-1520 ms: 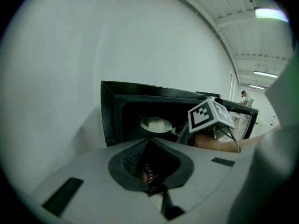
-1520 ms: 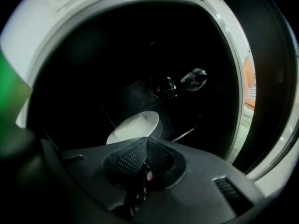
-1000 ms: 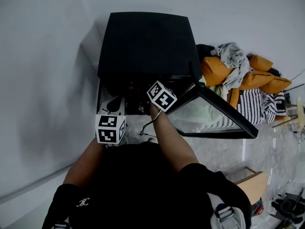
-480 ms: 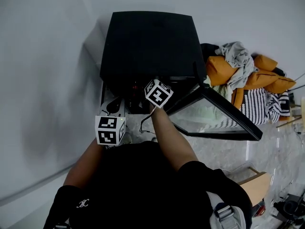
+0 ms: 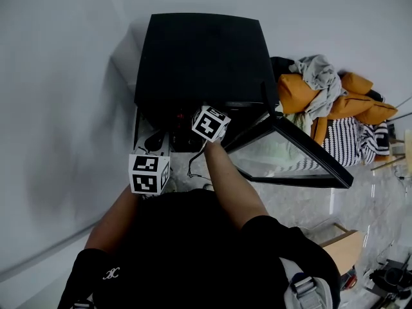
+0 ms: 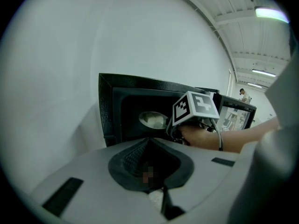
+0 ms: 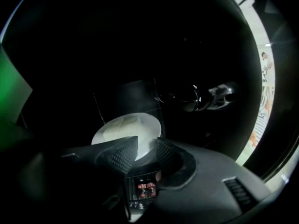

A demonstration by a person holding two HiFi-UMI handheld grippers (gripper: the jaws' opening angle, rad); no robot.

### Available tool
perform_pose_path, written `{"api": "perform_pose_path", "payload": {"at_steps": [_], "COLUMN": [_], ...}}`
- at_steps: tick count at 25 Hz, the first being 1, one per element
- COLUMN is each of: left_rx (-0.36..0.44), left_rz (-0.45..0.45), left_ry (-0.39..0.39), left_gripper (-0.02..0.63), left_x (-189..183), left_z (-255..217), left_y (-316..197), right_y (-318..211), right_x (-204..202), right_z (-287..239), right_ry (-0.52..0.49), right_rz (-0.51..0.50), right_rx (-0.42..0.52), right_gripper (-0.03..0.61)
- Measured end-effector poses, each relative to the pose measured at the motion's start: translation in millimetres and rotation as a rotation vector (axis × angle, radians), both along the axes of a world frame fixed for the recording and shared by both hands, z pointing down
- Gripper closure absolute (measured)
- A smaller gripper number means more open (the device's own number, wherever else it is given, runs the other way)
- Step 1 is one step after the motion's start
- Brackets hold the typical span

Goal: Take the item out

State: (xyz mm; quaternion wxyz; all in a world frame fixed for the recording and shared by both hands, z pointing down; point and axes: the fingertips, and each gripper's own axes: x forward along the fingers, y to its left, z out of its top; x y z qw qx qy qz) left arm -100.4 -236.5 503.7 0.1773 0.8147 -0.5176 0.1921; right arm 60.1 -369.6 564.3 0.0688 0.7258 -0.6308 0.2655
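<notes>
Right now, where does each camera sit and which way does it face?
Left gripper view: on the shut left gripper, outside, facing the open oven; right hand shows.
Right gripper view: on the right gripper, inside the oven, facing the plate; jaws closing, plate rim seemingly between them, ungripped.
Head view: above, looking down on the oven top and door; both arms show.
Shared: both gripper views show the plate.
</notes>
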Motion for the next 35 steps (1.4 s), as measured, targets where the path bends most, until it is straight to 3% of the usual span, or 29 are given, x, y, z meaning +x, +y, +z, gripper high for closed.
{"api": "perform_pose_path", "payload": {"at_steps": [6, 26, 29, 32, 35], "left_rx": [-0.003, -0.004, -0.009, -0.011, -0.011], "left_rz": [0.005, 0.046, 0.048, 0.052, 0.059], "left_ry": [0.01, 0.03, 0.032, 0.033, 0.032], "left_gripper": [0.606, 0.606, 0.606, 0.606, 0.606], "left_x": [2.3, 19.8, 20.3, 21.5, 23.7], "left_z": [1.2, 1.4, 1.6, 1.9, 2.1], "left_y": [0.2, 7.7, 8.3, 8.5, 8.5], "right_y": [9.4, 43.8, 51.5, 54.9, 51.8], "right_x": [1.6, 8.9, 6.8, 3.0, 5.9], "right_z": [0.4, -4.9, -8.8, -11.6, -6.0], "right_ry": [0.06, 0.051, -0.083, -0.405, -0.707], "right_rz": [-0.01, -0.026, -0.024, -0.013, 0.058], "right_rx": [-0.01, -0.01, 0.024, 0.066, 0.034], "right_gripper": [0.443, 0.457, 0.465, 0.452, 0.451]}}
